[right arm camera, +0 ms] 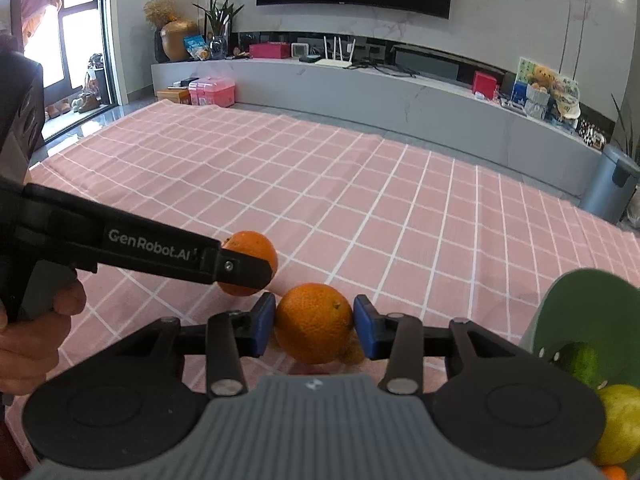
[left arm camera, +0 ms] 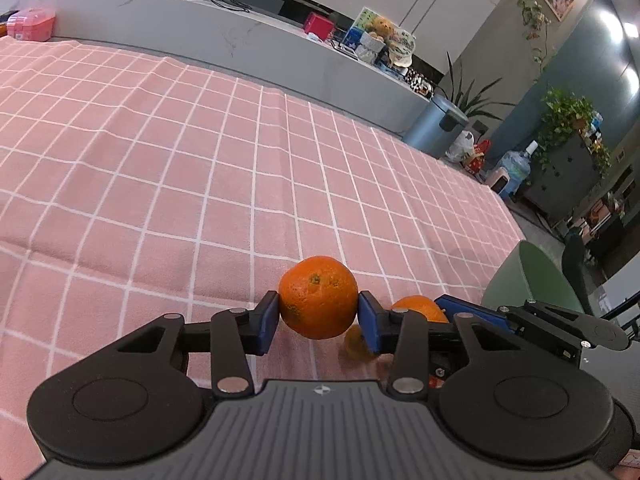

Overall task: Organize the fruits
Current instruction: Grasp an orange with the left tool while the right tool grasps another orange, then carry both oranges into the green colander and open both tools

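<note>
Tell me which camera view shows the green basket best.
The right wrist view shows it best: the green basket shows its perforated inner wall, with a green fruit and a yellow-green fruit inside. The left wrist view shows only its plain outer wall, contents hidden.

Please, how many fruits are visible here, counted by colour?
Orange: 4 (left orange in left gripper, right orange in right gripper, small blurred fruit on cloth, partly seen orange in green basket)
Green: 1 (green fruit)
Yellow-green: 1 (yellowish fruit)
Total: 6
</note>
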Tool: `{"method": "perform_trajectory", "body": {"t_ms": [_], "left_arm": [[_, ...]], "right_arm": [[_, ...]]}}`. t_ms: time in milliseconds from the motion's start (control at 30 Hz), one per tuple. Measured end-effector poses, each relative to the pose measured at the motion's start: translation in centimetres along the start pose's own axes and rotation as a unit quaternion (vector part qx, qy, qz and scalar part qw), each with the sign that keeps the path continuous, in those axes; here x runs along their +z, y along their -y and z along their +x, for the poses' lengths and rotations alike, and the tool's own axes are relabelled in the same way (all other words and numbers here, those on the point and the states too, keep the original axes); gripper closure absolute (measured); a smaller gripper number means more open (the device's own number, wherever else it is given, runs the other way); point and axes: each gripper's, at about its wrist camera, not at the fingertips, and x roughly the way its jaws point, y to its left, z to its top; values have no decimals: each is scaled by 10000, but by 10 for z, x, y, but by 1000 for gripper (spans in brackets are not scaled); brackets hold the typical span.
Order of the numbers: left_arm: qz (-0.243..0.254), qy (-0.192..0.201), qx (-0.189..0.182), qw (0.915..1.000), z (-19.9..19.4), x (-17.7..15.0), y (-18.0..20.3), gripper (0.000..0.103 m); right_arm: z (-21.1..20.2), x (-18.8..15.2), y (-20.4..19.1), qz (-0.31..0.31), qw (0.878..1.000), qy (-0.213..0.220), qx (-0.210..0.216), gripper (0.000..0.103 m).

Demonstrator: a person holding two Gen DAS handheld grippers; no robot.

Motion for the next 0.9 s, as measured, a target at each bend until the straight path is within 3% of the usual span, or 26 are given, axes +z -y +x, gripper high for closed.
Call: {"method": "perform_trajectory", "body": {"t_ms": [333, 567, 900], "left_arm": [[-92, 194, 2, 9998, -46, 0, 24, 55], [207, 143, -111, 9996, -60, -7, 66, 55], [844, -92, -565, 9948, -46, -5, 147, 55]], "right_arm": [[-46, 7, 0, 10, 9999, 150, 28, 64], [-101, 1, 20, -62, 9992, 296, -260, 64], [-148, -17, 80, -209, 9966, -192, -772, 64]]}}
